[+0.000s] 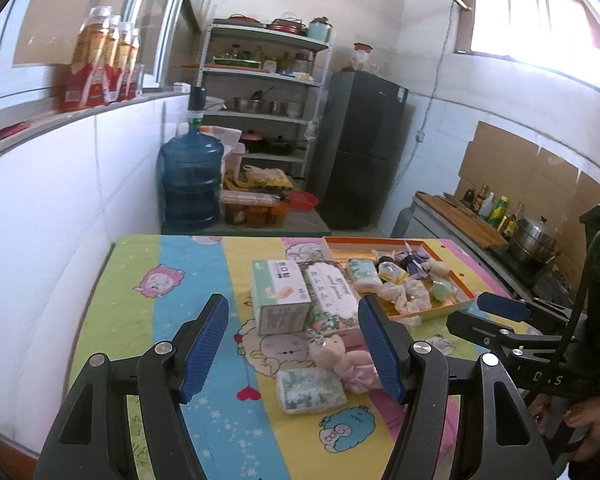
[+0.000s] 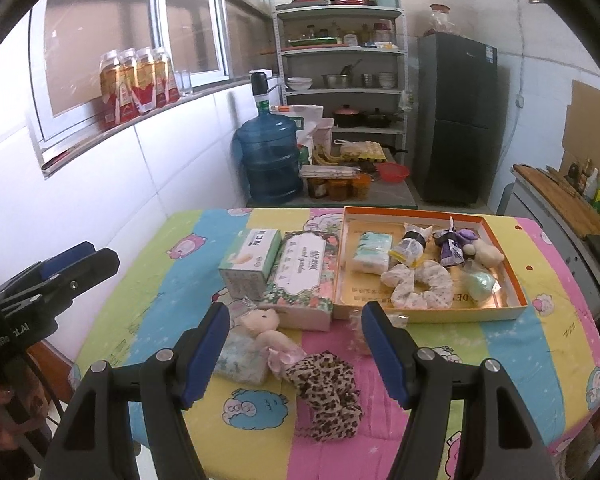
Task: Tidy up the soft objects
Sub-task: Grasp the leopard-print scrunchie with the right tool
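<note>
Soft things lie in two groups on your tabletop (image 2: 500,344), which wears a bright cloth with cartoon sheep. Close to you sit a leopard-print scrunchie (image 2: 328,392), a small plush bunny (image 2: 266,332) in a pink skirt and a soft green-and-white packet (image 1: 310,390). The bunny touches the packet, and the scrunchie lies just beside the bunny.

Farther back stands an orange tray (image 2: 518,280). Inside it you can see a pale floral scrunchie (image 2: 420,282), another green-and-white packet (image 2: 372,256), a mint-green soft thing (image 2: 478,282), a cream plush toy (image 2: 486,254) and some small wrapped things that are hard to make out. Left of the tray, touching each other, stand a flowery tissue box (image 2: 300,280) and a small green-and-white box (image 2: 252,262).

Your left gripper (image 1: 294,354) hangs over the near group with its blue pads wide apart and nothing between them. Your right gripper (image 2: 294,354) is also spread wide and empty, above the leopard scrunchie.

Behind the tabletop you can see a blue water jug (image 2: 270,160), a grey shelf (image 2: 342,52) with pots and bowls, and a dark fridge (image 2: 456,116).
</note>
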`<state>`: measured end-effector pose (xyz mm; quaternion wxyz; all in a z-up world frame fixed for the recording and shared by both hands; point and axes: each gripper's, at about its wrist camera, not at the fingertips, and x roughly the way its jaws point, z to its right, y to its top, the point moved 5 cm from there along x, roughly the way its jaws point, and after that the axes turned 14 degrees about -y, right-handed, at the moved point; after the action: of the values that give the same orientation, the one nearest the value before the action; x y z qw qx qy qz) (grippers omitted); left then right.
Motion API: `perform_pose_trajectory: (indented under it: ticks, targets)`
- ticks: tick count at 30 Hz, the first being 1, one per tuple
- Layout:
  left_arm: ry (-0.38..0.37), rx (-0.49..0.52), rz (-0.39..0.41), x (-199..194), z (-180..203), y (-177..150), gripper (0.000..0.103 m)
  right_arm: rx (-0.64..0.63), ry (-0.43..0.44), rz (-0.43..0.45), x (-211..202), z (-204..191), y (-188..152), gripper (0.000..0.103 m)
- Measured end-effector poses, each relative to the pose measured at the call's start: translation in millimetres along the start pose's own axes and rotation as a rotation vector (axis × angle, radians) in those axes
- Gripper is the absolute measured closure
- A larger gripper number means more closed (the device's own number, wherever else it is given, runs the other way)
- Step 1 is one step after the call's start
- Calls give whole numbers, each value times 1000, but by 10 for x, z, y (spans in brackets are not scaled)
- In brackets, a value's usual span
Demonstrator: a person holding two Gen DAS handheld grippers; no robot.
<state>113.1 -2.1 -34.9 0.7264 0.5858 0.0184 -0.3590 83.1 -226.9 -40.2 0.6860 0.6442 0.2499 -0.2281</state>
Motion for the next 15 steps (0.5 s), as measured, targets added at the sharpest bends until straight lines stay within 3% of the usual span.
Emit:
perform_pose_trajectory:
  ticks: [15]
  targets:
    - [98,-78,-2,-244,-301,-363,34,-31,22,-62,74,-169,-260,35]
